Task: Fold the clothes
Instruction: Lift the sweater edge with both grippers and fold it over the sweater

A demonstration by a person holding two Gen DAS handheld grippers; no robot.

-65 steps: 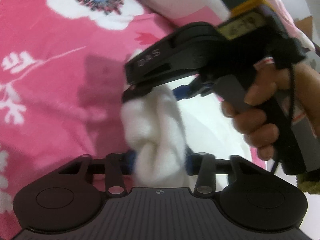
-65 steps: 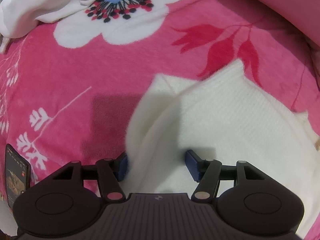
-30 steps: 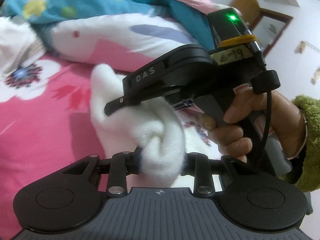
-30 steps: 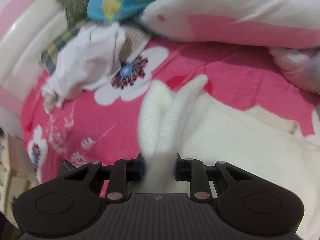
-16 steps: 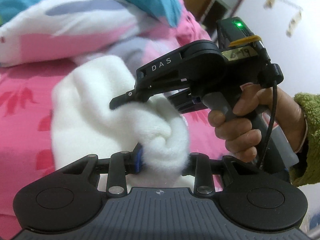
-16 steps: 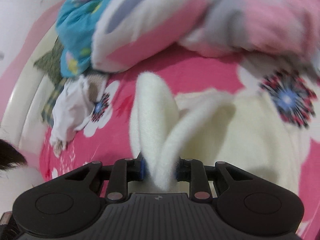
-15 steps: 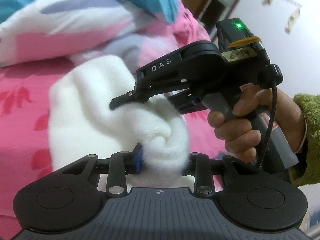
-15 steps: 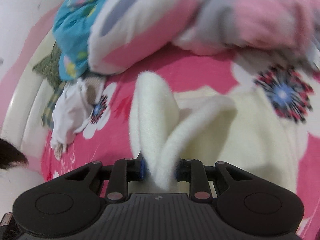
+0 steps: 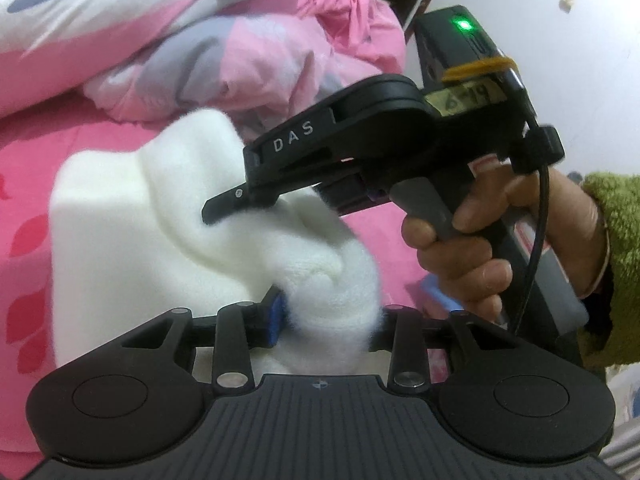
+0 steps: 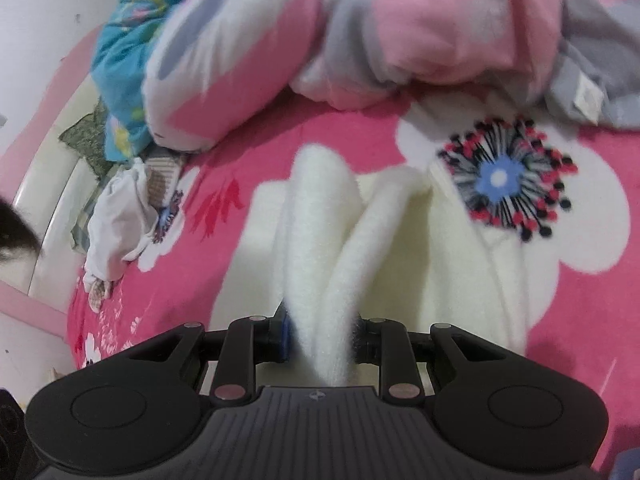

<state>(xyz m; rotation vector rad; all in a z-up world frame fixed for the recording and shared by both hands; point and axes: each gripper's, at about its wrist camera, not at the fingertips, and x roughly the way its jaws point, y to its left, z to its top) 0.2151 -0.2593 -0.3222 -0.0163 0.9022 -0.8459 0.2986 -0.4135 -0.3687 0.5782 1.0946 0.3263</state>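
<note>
1. The white fleece garment [image 10: 316,248] lies on the pink floral blanket [image 10: 248,152], its near edge lifted and bunched at 6 o'clock in both wrist views.
2. The right gripper [image 10: 320,338] is clamped narrow on a doubled fold of the fleece.
3. The left gripper [image 9: 328,322] pinches a thick wad of the same cloth [image 9: 160,208] between its blue pads.
4. In the left view, a hand [image 9: 472,252] in a green sleeve [image 9: 616,248] grips the right tool at 3 o'clock.
5. A pink and grey quilt [image 10: 360,40] is heaped at 12 o'clock; a crumpled white garment [image 10: 120,224] lies at 9 o'clock.
</note>
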